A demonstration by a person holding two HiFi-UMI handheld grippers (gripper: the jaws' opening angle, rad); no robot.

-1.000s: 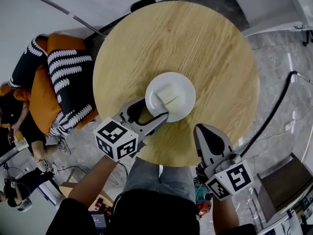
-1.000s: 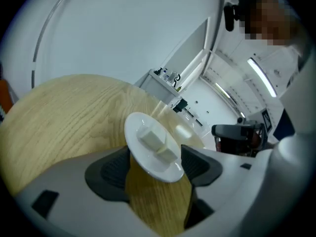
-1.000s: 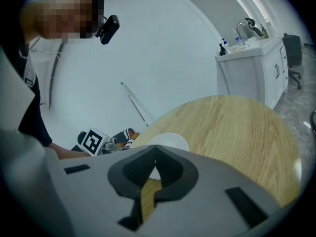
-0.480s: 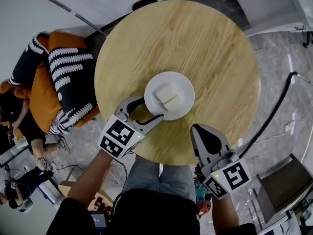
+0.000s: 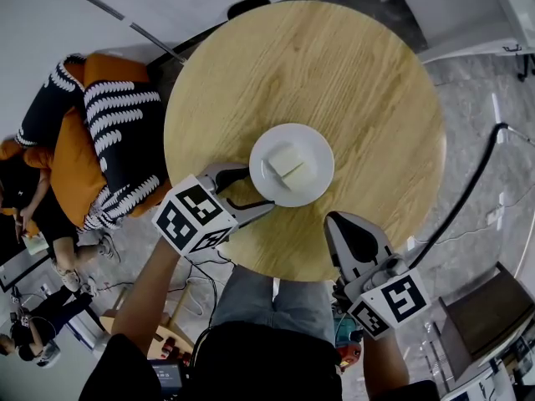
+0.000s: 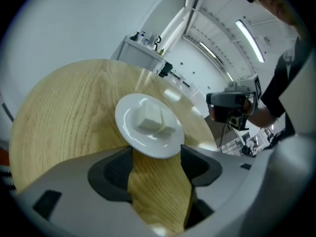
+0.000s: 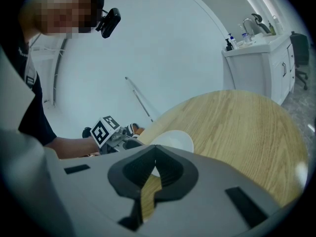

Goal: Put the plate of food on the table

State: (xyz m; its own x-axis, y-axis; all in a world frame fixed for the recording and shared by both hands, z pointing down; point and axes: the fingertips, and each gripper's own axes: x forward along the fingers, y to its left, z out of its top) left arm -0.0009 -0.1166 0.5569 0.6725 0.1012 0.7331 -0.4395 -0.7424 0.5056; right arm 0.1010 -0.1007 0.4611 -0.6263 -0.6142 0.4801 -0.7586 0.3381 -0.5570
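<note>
The round wooden bench [image 5: 334, 73] fills the middle of your head view, its grain running away from you, and both gripper views look across the same top [image 6: 64, 117] [image 7: 247, 127]. To your left, beside the bench, stands an orange seat [image 5: 71, 174] draped with a black-and-white striped throw [image 5: 117, 132]. A dark cable [image 5: 468, 190] curves over the grey floor on your right.

Your left gripper [image 5: 259, 188] reaches in over the near left edge of the bench with its marker cube toward you. Its 2 fingers [image 6: 106, 169] are spread wide and clamp nothing. Bare wood shows between them, and the plate's near rim lies right at their mouth [image 6: 155, 157].

Your right gripper [image 5: 344, 228] hangs at the near rim of the bench, well apart from the plate. Its fingers [image 7: 173, 169] are clenched, tips pressed together on nothing [image 7: 155, 147].

The white plate [image 5: 313, 186] sits flat on the bench, a little nearer to you than the centre; the left gripper view shows it head on [image 6: 128, 127], and the right gripper view shows it beyond the closed tips [image 7: 177, 141].

On the plate lies the food [image 5: 287, 162]: 2 pale blocks side by side and touching [image 6: 150, 117].
</note>
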